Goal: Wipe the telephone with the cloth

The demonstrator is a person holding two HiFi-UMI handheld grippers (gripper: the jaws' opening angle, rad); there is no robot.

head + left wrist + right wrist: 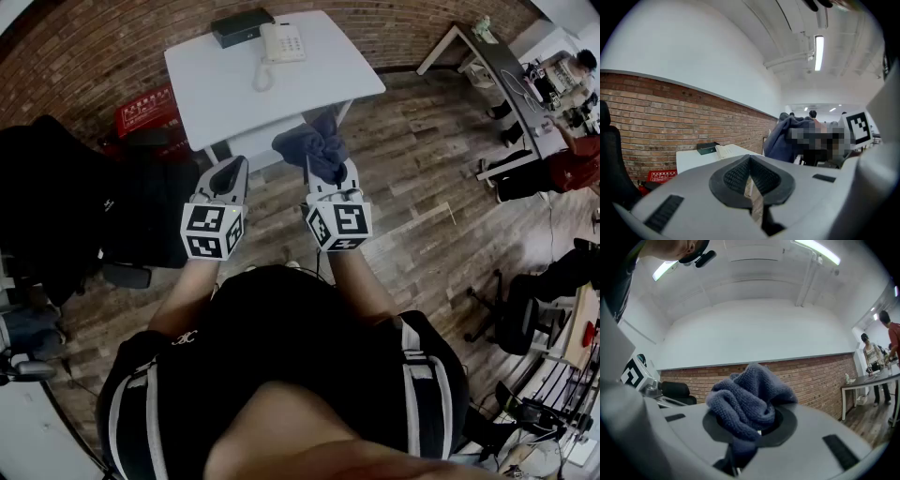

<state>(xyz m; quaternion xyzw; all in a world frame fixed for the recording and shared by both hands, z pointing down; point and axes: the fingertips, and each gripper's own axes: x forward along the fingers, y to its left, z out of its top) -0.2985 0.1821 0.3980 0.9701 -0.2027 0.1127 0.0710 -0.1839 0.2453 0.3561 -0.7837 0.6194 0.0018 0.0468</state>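
While I'm standing back from the small white rectangular desk (319, 80), both grippers are up in the air in front of me, over the wood plank floor (422, 197), and neither one touches the desk. My right gripper (750, 423) is clamped on the dark blue knitted cloth (747, 399), which bunches up in a lump past the jaws. From the head view the cloth sits right around the desk's near edge, though I can't tell if it actually touches it. My left gripper (751, 183) has its jaws pressed together with nothing between them, just a thin slit showing at the pads. It hangs just beside the right one, roughly level with it.

The white push-button telephone (281, 42) is on the far part of the desk, with its curly cord (262, 75) looping toward me on the desktop. Right next to it, at the far-left corner, is a dark flat box (241, 26). Telephone and cloth are well apart. Behind the desk runs a red brick wall (670, 117), a red crate-like thing (145, 111) sits on the floor left of the desk, and a black office chair (56, 187) is off to my left.
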